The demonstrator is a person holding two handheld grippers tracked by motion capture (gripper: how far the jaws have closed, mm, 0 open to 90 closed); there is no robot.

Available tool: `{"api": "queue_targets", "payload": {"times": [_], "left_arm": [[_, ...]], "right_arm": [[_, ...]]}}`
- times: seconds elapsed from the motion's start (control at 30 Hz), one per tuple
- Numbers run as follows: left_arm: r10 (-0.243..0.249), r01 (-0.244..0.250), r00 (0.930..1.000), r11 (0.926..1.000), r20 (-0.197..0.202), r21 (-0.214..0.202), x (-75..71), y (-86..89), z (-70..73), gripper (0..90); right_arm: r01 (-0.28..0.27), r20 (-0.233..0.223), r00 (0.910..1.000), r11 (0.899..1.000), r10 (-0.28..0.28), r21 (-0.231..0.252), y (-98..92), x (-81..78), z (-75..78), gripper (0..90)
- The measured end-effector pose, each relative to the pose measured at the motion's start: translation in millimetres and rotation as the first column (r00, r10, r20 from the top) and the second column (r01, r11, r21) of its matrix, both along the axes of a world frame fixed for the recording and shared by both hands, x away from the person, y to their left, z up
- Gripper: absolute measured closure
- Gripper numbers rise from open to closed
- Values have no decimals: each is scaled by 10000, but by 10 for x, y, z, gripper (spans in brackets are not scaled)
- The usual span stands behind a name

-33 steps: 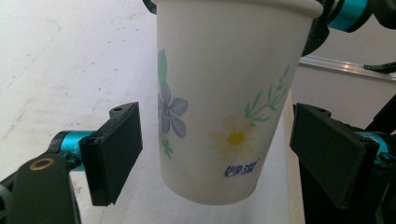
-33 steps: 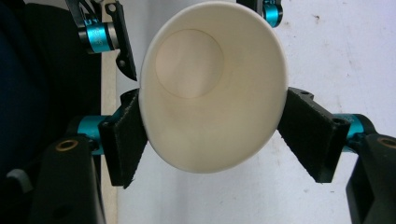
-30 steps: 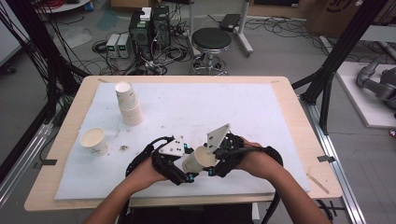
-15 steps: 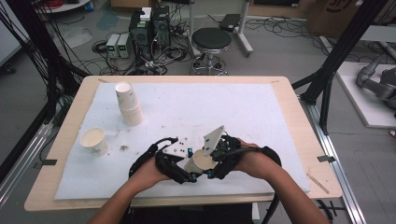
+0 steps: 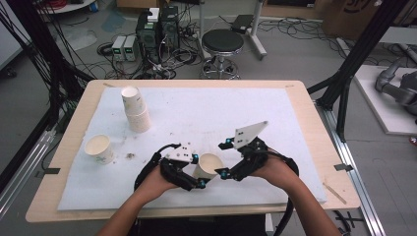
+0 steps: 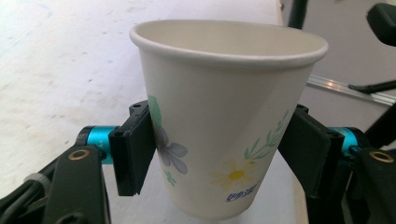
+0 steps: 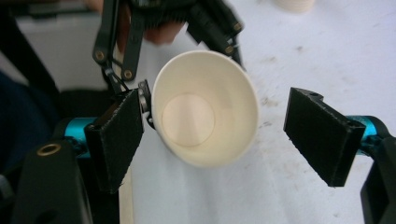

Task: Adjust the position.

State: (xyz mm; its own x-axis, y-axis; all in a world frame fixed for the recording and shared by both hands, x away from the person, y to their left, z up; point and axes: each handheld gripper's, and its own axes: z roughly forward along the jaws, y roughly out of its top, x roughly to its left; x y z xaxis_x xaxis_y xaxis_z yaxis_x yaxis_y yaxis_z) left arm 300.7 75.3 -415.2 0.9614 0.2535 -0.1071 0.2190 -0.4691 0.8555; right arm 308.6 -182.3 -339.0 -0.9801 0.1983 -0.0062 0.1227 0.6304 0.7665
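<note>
The paper cup (image 6: 224,116) is clamped between the left gripper (image 5: 189,172) jaws; the right gripper (image 7: 219,135) jaws (just opened) are spread around its rim.

- The high view is evenly and brightly lit from overhead; the white mat on the tabletop (image 5: 206,113) looks pale and slightly washed out.
- Shadows there are soft and short, lying close under the hands and the cup stack (image 5: 135,109).
- The high view is somewhat soft and grainy, and fine detail on the floor cables is smeared.
- In the left gripper view the cup (image 6: 226,116) is sharp, with its flower print readable; the mat behind it is blown out towards white.
- The right gripper view is softer: the cup's rim is slightly blurred, the background is out of focus, and the near black gripper parts go very dark.
</note>
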Motion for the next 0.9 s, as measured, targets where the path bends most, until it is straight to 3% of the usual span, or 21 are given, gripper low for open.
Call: {"api": "queue_targets", "payload": {"times": [0.13, 0.2, 0.33, 0.47, 0.7, 0.8, 0.9], "left_arm": [[440, -437, 9990, 9982, 46, -415, 18, 95, -31, 306], [677, -670, 9977, 9958, 85, -618, 31, 147, -53, 304], [1161, -1128, 9929, 9879, 251, -1061, 47, 233, -81, 301], [1461, -1390, 9883, 9810, 443, -1351, 50, 302, -86, 300], [2057, -1877, 9762, 9599, 682, -2082, 28, 427, -94, 298], [2243, -1990, 9712, 9493, 808, -2432, 23, 469, -87, 297], [2465, -2111, 9640, 9373, 994, -2771, 12, 519, -71, 297]], "right_arm": [[972, 166, 9949, 9914, -990, 872, -215, -12, -61, 205], [1670, 190, 9850, 9748, -1716, 1480, -358, -29, -142, 205], [2524, 43, 9659, 9448, -2590, 2088, -569, -69, -303, 205], [3298, -57, 9406, 9099, -3393, 2516, -731, -131, -463, 200], [4692, -69, 8747, 8433, -4846, 2621, -995, -185, -711, 201], [5038, -74, 8548, 8264, -5189, 2516, -1076, -182, -750, 201], [5195, -34, 8426, 8112, -5385, 2683, -1132, -192, -750, 201]]}}
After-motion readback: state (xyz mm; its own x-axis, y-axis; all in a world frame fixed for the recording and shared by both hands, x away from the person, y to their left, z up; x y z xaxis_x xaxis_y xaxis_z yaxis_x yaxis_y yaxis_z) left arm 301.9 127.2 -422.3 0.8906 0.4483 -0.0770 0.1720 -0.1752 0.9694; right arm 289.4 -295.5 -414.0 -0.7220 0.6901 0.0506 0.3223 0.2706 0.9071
